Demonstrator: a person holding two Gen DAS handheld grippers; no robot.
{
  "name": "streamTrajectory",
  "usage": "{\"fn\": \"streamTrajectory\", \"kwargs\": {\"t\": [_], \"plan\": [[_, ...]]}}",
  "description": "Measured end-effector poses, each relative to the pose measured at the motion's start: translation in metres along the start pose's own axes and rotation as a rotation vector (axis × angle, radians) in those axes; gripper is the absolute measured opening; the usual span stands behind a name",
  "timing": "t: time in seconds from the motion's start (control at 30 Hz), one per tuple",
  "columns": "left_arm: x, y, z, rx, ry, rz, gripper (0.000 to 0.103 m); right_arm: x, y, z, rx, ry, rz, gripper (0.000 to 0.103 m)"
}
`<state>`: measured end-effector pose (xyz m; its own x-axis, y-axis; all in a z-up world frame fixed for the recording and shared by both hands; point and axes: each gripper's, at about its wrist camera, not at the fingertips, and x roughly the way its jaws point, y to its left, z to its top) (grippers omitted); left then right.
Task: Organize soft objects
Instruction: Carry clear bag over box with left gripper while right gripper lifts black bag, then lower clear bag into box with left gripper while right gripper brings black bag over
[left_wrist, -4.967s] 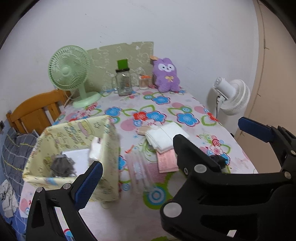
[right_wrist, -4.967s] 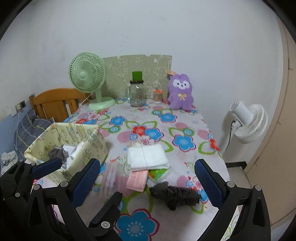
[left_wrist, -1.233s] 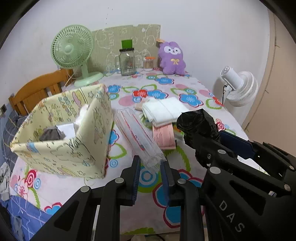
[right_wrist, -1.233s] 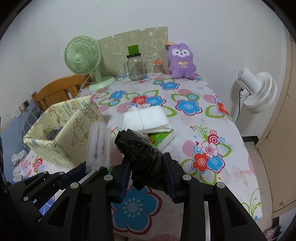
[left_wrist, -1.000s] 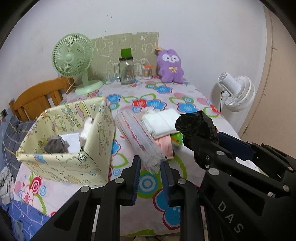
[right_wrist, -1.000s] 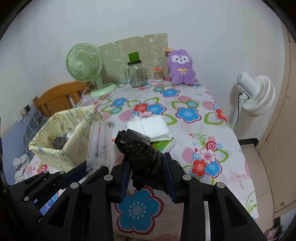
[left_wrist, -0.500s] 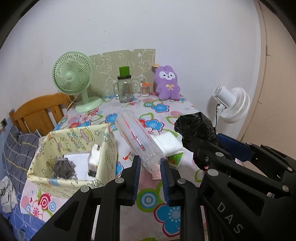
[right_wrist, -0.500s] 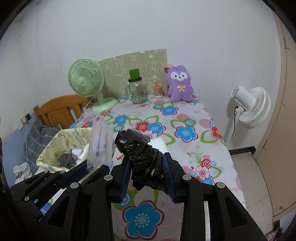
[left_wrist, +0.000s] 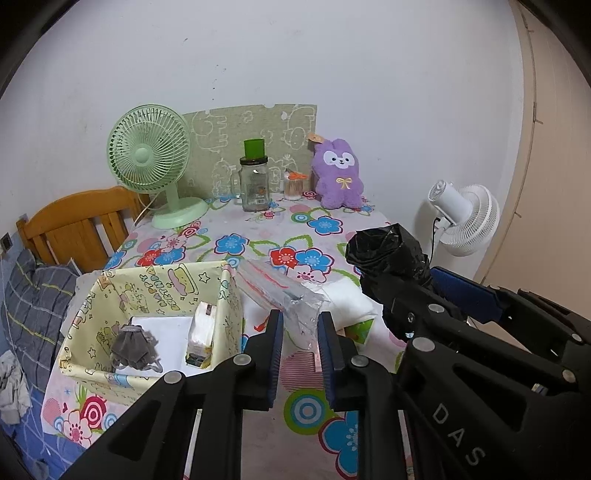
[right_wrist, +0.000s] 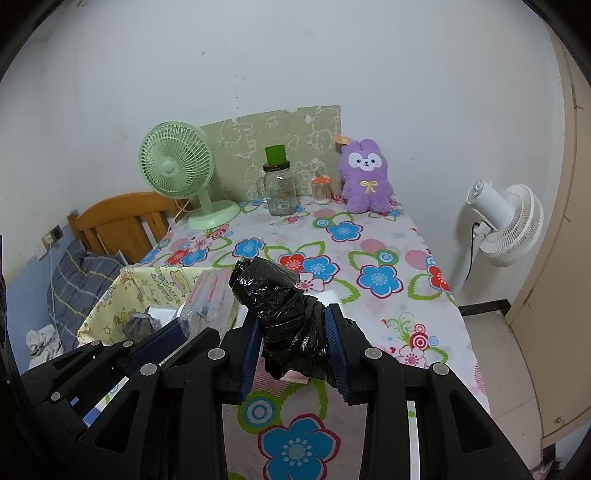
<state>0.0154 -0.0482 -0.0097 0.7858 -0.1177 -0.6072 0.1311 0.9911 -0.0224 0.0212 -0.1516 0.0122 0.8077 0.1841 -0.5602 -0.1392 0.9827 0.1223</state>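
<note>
While both loads hung above the flowered counter (left_wrist: 258, 229), my left claw (left_wrist: 300, 334) pinched a clear plastic packet (left_wrist: 280, 291) by its near end, just beside the right rim of the yellow fabric bin (left_wrist: 162, 280). My right claw (right_wrist: 292, 341) gripped a crumpled black plastic bag (right_wrist: 280, 299). The counter's far half lay bare up to the green fan (right_wrist: 177, 166), jar (right_wrist: 280, 192) and purple plush (right_wrist: 365, 177) at the wall; its right edge dropped to open floor.

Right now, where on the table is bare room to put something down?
The flowered cloth is bare between the purple plush and the white folded stack, and along the right edge. It is crowded beside the yellow box and along the back wall.
</note>
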Motion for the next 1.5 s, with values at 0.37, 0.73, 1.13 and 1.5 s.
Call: {"fn": "streamTrajectory", "kwargs": {"t": [0.37,0.73,1.13,1.5], "plan": [[-0.005,0.018,0.016,-0.014,-0.040,0.013,0.016,0.004,0.017,0.019,-0.018,-0.023,0.017,0.038],[-0.003,0.055,0.026,-0.045,-0.059,0.048,0.012,0.017,0.048,0.036,-0.055,-0.030,0.056,0.038],[0.007,0.101,0.022,-0.101,-0.040,0.101,0.012,0.046,0.091,0.040,-0.101,0.011,0.110,0.038],[0.015,0.130,0.016,-0.137,-0.015,0.144,0.012,0.068,0.120,0.040,-0.139,0.049,0.145,0.038]]}}
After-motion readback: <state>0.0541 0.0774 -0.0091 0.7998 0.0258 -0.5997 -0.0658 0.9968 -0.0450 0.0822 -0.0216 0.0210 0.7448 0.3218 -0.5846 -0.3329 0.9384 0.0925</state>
